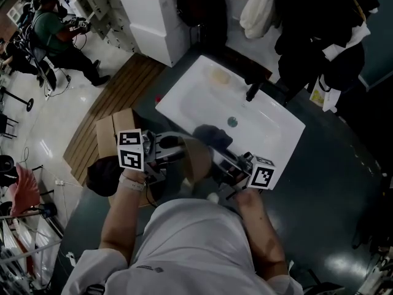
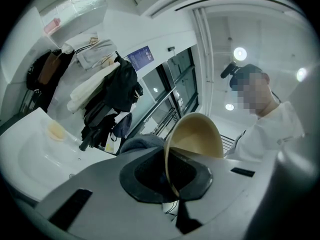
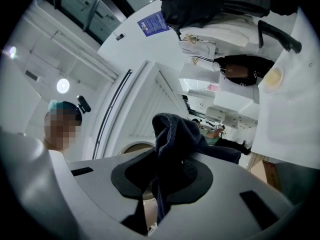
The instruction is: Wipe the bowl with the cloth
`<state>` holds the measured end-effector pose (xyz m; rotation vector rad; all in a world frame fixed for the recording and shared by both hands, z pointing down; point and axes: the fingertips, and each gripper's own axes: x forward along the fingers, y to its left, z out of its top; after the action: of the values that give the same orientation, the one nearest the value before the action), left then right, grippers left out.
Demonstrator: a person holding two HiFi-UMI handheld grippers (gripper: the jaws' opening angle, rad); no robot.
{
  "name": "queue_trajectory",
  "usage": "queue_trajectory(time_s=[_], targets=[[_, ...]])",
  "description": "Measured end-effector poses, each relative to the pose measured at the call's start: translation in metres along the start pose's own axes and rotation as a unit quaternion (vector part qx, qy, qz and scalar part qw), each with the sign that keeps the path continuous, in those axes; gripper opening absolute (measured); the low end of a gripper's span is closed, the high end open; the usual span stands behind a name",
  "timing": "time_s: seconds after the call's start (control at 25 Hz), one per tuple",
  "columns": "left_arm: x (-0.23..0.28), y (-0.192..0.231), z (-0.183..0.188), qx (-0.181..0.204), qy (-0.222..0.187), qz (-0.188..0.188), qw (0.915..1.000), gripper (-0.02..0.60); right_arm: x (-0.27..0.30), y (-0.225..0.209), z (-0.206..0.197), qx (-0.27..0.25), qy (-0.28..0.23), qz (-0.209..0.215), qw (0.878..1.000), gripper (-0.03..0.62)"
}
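Close before the person's chest, above the near edge of the sink (image 1: 184,97), both grippers point inward at each other. The left gripper (image 1: 175,150) has its jaws clamped on the rim of the tan bowl (image 1: 194,158). In the left gripper view the rim runs edge-on straight between the left gripper's (image 2: 172,176) jaws, and the bowl (image 2: 197,136) rises tilted just beyond them, hollow side toward the person. The right gripper (image 1: 216,152) has its jaws pinched tight on the dark cloth (image 1: 212,136). In the right gripper view the cloth (image 3: 175,131) bunches up out of the right gripper's (image 3: 160,181) jaws and hangs below them as well, with the bowl's rim (image 3: 131,146) showing pale just behind. From the head view the cloth lies at the bowl's far right side, touching it, over the sink's near edge. Farther off, a dark tap (image 1: 252,91) stands at the sink's far edge, and yellow soap (image 1: 218,75) lies near its far left corner. Beyond hang dark coats (image 1: 319,17).
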<state>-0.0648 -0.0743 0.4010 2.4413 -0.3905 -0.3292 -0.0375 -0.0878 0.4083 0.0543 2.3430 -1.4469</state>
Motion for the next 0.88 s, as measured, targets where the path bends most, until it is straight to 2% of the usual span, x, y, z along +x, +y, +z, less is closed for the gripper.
queue_trajectory(time_s=[0.36,0.64,0.88], targets=[[-0.005,0.011,-0.009,-0.002,0.015,0.027,0.9995,0.02,0.0,0.007,-0.002,0.02,-0.022,0.008,1.0,0.081],[-0.014,0.025,-0.013,-0.007,0.028,0.066,0.9974,0.02,-0.007,0.022,0.001,0.021,-0.034,0.032,0.999,0.081],[-0.008,0.028,-0.018,-0.009,0.03,0.068,0.9972,0.02,-0.018,0.024,0.0,0.011,-0.035,0.026,0.999,0.081]])
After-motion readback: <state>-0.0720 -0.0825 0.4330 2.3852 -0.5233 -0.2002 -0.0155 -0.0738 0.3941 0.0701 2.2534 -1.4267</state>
